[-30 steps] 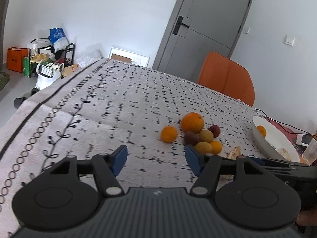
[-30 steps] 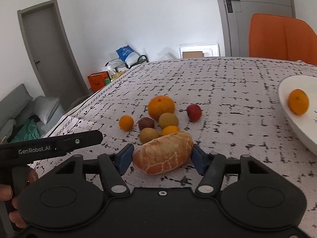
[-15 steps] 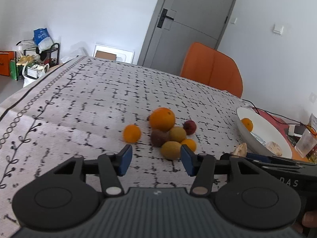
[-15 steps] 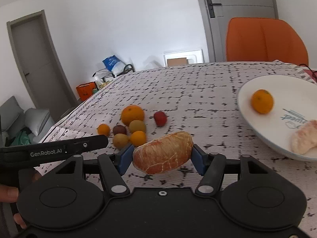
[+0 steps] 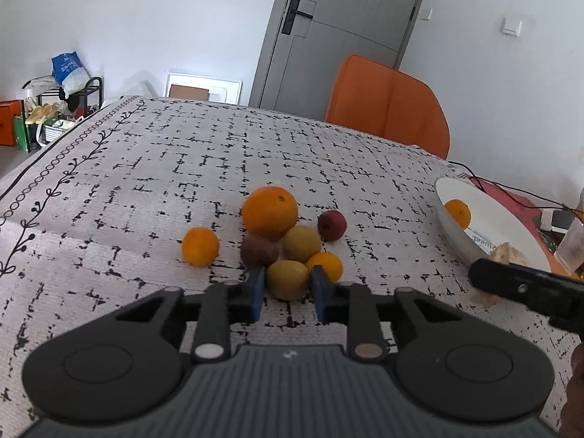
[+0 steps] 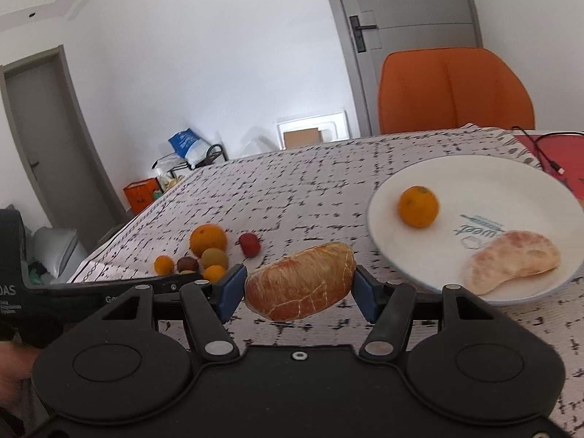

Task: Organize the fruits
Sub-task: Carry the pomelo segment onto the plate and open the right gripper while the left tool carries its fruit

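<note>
A pile of small fruits lies on the patterned tablecloth: a big orange (image 5: 269, 211), a small orange (image 5: 200, 246), a brown fruit (image 5: 258, 252), a red one (image 5: 331, 225) and others. My left gripper (image 5: 286, 286) is closing on the nearest yellow-green fruit (image 5: 286, 275), with a blue pad against each of its sides. My right gripper (image 6: 299, 290) is shut on a peeled citrus segment (image 6: 299, 279) and holds it above the cloth, just left of the white plate (image 6: 511, 171). The plate holds a small orange (image 6: 418, 206) and another peeled segment (image 6: 511, 259).
An orange chair (image 5: 387, 106) stands at the table's far side before a grey door. A red mat with a black cable (image 5: 511, 197) and a clear cup (image 5: 573, 248) lie past the plate on the right. The table's edge falls away on the left.
My left gripper came forward to the fruit pile and its jaws narrowed around the yellow-green fruit. My right gripper carried the segment rightward, closer to the plate.
</note>
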Demonstrator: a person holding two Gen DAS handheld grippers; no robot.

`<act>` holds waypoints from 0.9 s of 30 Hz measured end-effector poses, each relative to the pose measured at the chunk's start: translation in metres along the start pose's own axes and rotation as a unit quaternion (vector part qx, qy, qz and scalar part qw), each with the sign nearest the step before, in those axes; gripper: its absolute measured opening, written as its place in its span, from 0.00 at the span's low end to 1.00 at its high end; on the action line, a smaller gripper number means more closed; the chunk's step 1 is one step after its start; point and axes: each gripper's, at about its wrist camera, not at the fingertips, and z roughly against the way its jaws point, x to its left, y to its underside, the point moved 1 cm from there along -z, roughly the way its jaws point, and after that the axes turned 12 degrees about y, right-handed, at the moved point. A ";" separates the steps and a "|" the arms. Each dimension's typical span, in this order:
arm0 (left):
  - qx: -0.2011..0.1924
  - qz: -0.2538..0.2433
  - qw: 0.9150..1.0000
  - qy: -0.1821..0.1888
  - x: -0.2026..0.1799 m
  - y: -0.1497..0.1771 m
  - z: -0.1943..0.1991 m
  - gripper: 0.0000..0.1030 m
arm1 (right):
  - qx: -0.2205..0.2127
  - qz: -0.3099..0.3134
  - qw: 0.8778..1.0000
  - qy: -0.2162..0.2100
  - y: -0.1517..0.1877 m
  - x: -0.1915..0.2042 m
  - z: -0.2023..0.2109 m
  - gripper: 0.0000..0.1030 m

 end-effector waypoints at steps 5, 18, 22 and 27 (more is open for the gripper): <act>-0.009 -0.018 1.000 0.002 -0.014 -0.004 0.005 0.25 | -0.007 -0.013 1.000 0.003 0.001 -0.010 0.005 0.58; -0.019 -0.052 0.998 0.025 -0.056 -0.013 0.003 0.25 | -0.027 -0.044 0.998 0.023 -0.002 -0.042 0.014 0.58; -0.020 -0.060 0.998 0.031 -0.066 -0.016 0.000 0.25 | -0.032 -0.048 0.998 0.029 -0.003 -0.051 0.016 0.58; -0.019 -0.072 0.997 0.035 -0.078 -0.018 -0.005 0.25 | -0.036 -0.056 0.997 0.038 -0.007 -0.063 0.013 0.58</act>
